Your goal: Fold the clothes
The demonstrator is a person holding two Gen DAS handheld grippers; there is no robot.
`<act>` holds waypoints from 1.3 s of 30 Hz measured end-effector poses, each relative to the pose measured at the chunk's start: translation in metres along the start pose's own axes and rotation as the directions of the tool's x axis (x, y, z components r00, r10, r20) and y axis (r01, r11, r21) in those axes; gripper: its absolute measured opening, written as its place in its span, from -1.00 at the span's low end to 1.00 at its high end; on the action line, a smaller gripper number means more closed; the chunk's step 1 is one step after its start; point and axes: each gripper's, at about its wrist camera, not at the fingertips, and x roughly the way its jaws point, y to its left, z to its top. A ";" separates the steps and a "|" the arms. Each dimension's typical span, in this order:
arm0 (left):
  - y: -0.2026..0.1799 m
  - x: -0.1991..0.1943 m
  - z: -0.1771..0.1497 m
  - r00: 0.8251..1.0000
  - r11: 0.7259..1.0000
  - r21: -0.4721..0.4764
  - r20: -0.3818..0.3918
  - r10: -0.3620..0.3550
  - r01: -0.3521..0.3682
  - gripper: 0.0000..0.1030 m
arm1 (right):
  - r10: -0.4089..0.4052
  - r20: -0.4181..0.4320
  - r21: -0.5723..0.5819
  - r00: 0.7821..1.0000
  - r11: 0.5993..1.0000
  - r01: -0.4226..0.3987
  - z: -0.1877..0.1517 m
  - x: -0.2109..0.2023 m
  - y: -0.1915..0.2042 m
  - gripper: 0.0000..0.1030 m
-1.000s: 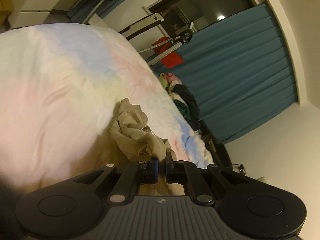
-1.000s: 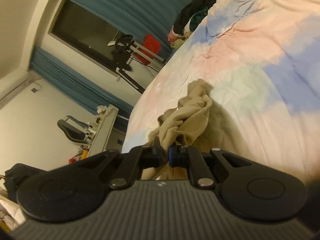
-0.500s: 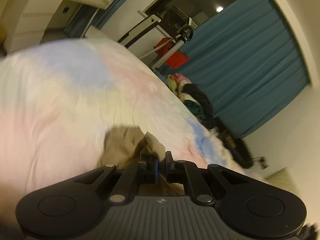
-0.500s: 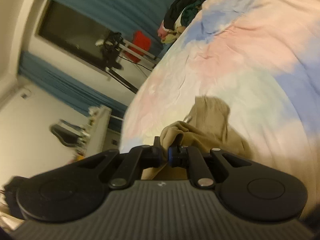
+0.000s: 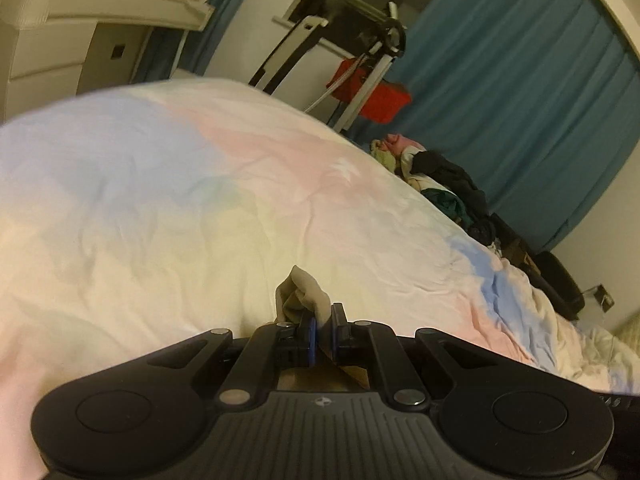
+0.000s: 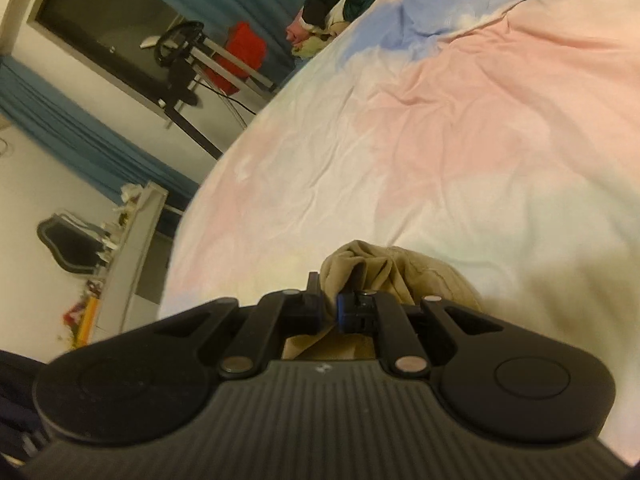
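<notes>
Matt beige cloth garment (image 6: 404, 276) (creased, soft)

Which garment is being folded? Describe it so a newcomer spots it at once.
Start at the bed's pastel duvet, patched pink, blue and cream. At its near edge lies a crumpled tan garment, pinched in both the left gripper and the right gripper. It is plain khaki, far from the dark and coloured clothes pile by the curtain.

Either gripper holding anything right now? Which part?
Both. The left gripper is shut on a bunched fold of the beige garment; the right gripper pinches another bunched fold of it. Which part of the garment cannot be told.
</notes>
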 end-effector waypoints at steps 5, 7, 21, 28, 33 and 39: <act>0.007 0.025 0.002 0.999 0.999 0.032 -0.048 0.023 -0.022 -0.84 | -0.022 -0.033 0.024 0.999 0.999 0.023 0.002 0.023 -0.007 -0.76; 0.009 0.032 0.002 0.996 0.998 0.052 -0.075 0.037 -0.033 -0.79 | -0.022 -0.033 0.031 0.999 0.999 0.023 0.000 0.028 -0.012 -0.75; -0.028 -0.031 -0.026 0.997 0.965 0.263 -0.078 0.006 0.015 0.63 | 0.006 -0.003 -0.255 1.000 0.967 -0.007 -0.046 -0.037 0.028 0.32; -0.032 -0.002 -0.044 0.991 0.930 0.360 -0.072 0.115 -0.082 0.63 | -0.036 -0.039 -0.364 0.999 0.931 0.020 -0.044 -0.013 0.035 -0.53; -0.020 0.034 -0.042 0.981 0.926 0.358 -0.100 0.165 -0.120 0.63 | -0.113 -0.046 -0.381 0.993 0.921 0.087 -0.033 0.033 0.024 -0.59; -0.016 0.033 -0.044 0.981 0.930 0.352 -0.112 0.157 -0.108 0.63 | -0.139 -0.039 -0.428 0.990 0.897 0.109 -0.038 0.043 0.025 -0.60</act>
